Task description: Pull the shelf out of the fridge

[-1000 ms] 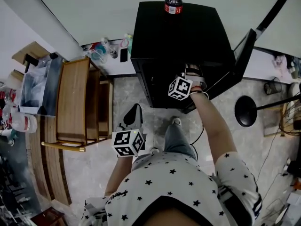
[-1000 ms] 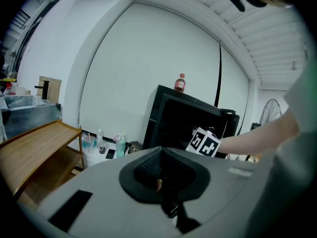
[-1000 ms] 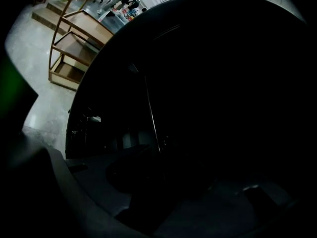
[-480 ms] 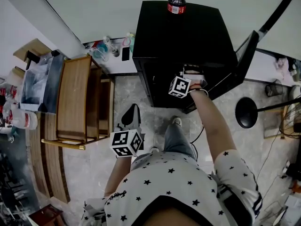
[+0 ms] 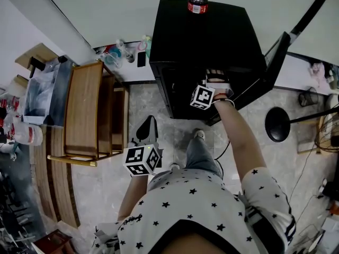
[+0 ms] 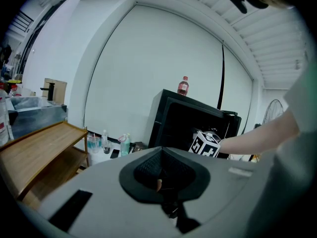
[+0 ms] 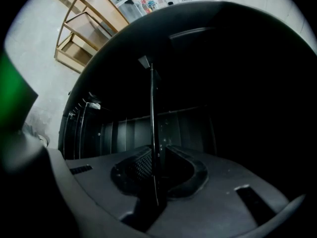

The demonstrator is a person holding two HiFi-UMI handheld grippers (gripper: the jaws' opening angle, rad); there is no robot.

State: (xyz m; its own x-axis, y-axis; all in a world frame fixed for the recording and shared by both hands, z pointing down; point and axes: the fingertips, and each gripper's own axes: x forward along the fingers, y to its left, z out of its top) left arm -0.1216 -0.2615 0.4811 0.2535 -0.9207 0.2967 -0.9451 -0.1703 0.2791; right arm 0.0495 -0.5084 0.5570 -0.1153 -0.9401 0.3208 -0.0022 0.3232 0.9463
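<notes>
A black fridge (image 5: pixel 206 36) stands on the floor with its door (image 5: pixel 267 73) swung open to the right. My right gripper (image 5: pixel 216 79) reaches into the opening. In the right gripper view the shelf (image 7: pixel 151 108) shows edge-on as a thin dark plate running up from between the jaws into the dark fridge interior. The right gripper (image 7: pixel 154 160) is shut on the shelf's front edge. My left gripper (image 5: pixel 148 131) hangs low beside the person's body, away from the fridge. In its own view the left gripper (image 6: pixel 161 180) is shut with nothing held.
A cola bottle (image 5: pixel 196 0) stands on top of the fridge. A wooden rack (image 5: pixel 85 115) stands to the left, with bottles (image 5: pixel 114 54) on a low ledge behind it. A round black stand base (image 5: pixel 277 124) sits right of the door. The person's shoe (image 5: pixel 198 136) is before the fridge.
Almost nothing has moved. The right gripper stays in the fridge opening and the left gripper hangs where it was.
</notes>
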